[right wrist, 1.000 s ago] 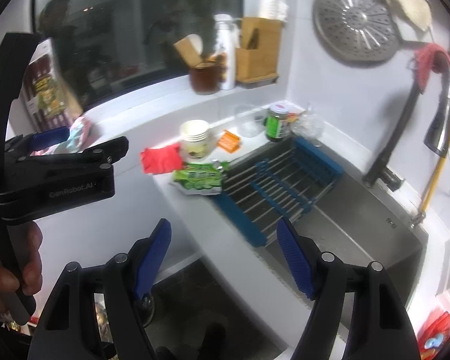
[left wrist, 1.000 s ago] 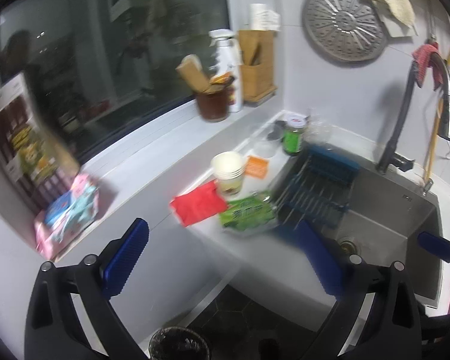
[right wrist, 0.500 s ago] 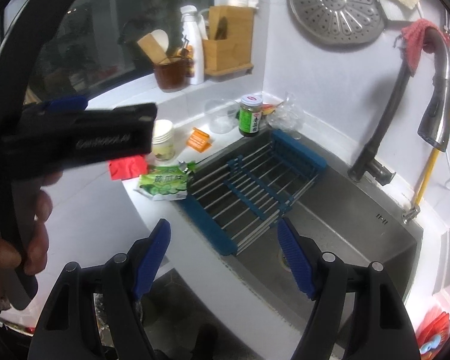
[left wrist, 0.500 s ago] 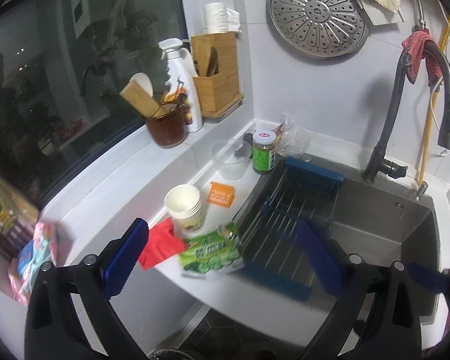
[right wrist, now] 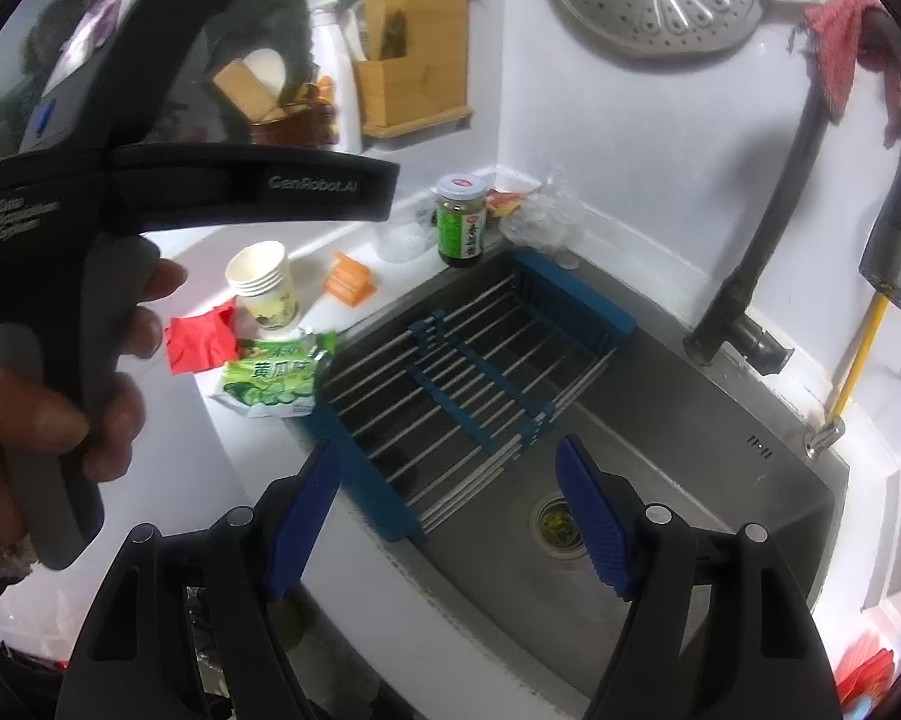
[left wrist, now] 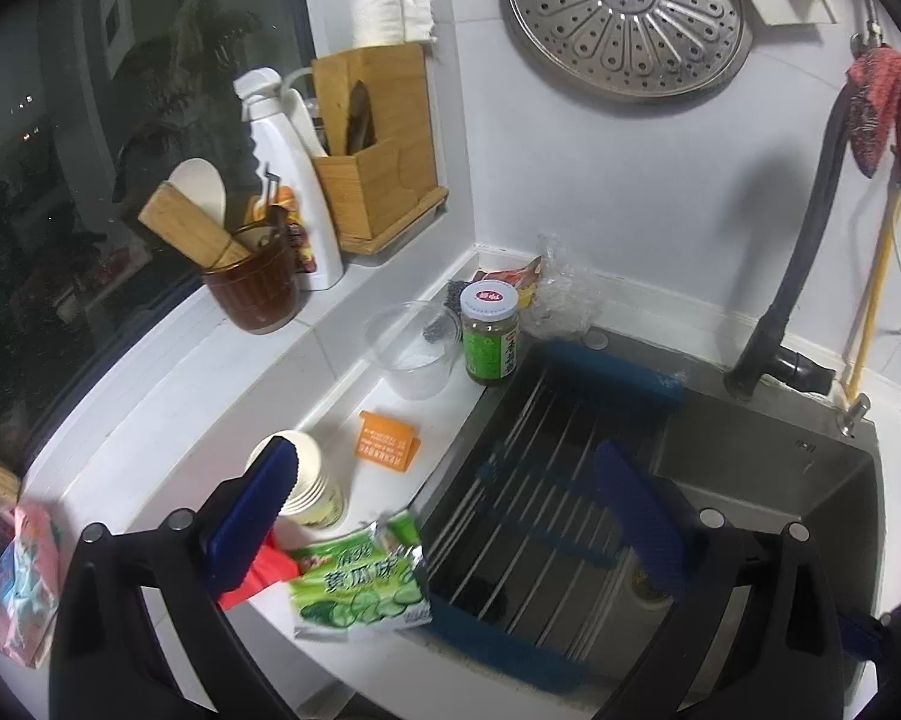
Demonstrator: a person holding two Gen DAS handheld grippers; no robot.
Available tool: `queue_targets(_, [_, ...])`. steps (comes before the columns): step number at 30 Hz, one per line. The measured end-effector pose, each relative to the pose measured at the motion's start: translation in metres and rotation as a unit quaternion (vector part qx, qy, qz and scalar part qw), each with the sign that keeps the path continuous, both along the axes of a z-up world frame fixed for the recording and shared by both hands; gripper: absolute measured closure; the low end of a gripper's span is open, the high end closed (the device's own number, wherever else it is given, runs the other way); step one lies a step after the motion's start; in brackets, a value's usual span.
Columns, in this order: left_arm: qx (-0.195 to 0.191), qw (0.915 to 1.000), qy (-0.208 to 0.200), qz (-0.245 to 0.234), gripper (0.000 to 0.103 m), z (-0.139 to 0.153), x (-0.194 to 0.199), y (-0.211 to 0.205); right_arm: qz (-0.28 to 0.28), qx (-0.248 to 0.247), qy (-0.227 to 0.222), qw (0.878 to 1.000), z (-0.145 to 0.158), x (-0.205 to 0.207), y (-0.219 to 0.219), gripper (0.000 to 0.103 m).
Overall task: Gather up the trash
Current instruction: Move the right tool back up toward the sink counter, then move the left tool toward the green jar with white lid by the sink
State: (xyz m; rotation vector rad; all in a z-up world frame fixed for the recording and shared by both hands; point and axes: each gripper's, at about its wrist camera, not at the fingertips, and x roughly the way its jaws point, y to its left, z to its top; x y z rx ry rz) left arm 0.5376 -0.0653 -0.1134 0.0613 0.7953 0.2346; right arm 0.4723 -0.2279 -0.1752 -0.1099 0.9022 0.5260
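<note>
While my left gripper (left wrist: 444, 510) and right gripper (right wrist: 450, 510) both hung wide apart and empty, the green snack wrapper (left wrist: 360, 591) lay at seven o'clock beside the sink rack (left wrist: 546, 480), light, crinkly, slippery, best pinched at its loose torn edge.

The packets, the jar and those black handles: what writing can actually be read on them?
"GenRobot.AI": on the left gripper's black body.
"黄瓜味": on the green snack packet.
More print near the handle of the same tool: too blurred to read.
Green jar label and red lid: characters too small to read.
Orange card: print too small to read.
</note>
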Motion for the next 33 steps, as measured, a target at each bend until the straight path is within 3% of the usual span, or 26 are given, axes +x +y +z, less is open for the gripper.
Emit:
queue_targets(12, [-0.040,0.9991,0.015,0.001,0.006,-0.031,0.082,-0.009,-0.016,-0.003,0.021,1.000,-0.023,0.033,-0.008,0.031])
queue_targets(33, [-0.055,0.9982,0.016,0.020,0.006,-0.078,0.177,0.007,-0.029,-0.007,0.058,0.998,-0.055,0.065,-0.015,0.031])
